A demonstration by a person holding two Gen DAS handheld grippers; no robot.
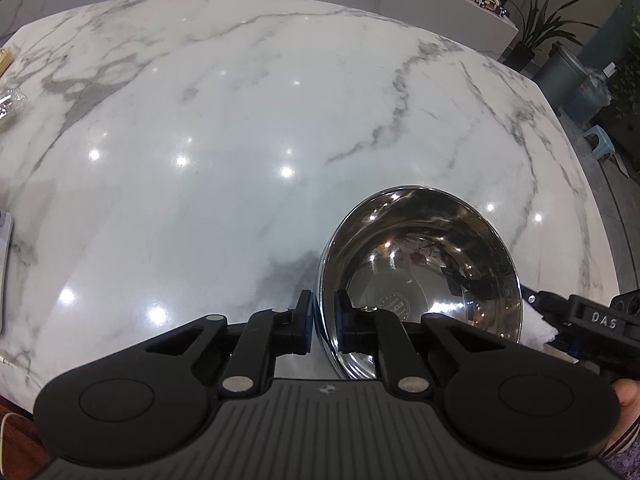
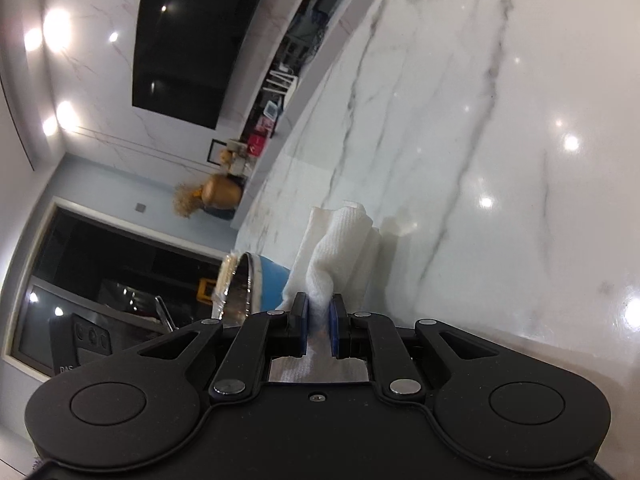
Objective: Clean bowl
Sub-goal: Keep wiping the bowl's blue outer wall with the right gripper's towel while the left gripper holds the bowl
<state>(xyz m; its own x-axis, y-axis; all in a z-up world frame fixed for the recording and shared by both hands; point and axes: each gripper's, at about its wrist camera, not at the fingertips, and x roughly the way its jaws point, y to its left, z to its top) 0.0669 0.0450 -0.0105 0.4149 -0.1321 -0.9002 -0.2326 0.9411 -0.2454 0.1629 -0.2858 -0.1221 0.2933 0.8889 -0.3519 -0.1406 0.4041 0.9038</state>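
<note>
A shiny steel bowl [image 1: 420, 268] with a blue outside stands on the marble table. My left gripper [image 1: 323, 320] is shut on its near-left rim, one finger inside and one outside. My right gripper [image 2: 319, 322] is shut on a white cloth [image 2: 340, 248], which hangs forward from the fingers. In the left wrist view the right gripper [image 1: 560, 312] and cloth [image 1: 538, 326] sit just outside the bowl's right rim. In the right wrist view the bowl [image 2: 256, 280] shows at the lower left, tilted by the rolled camera.
The white marble table [image 1: 240, 140] stretches far and left. Small objects lie at its left edge [image 1: 8, 100]. A plant [image 1: 540, 28], a bin [image 1: 568, 72] and a stool [image 1: 604, 144] stand beyond the right edge. A shelf with clutter [image 2: 260, 132] runs behind.
</note>
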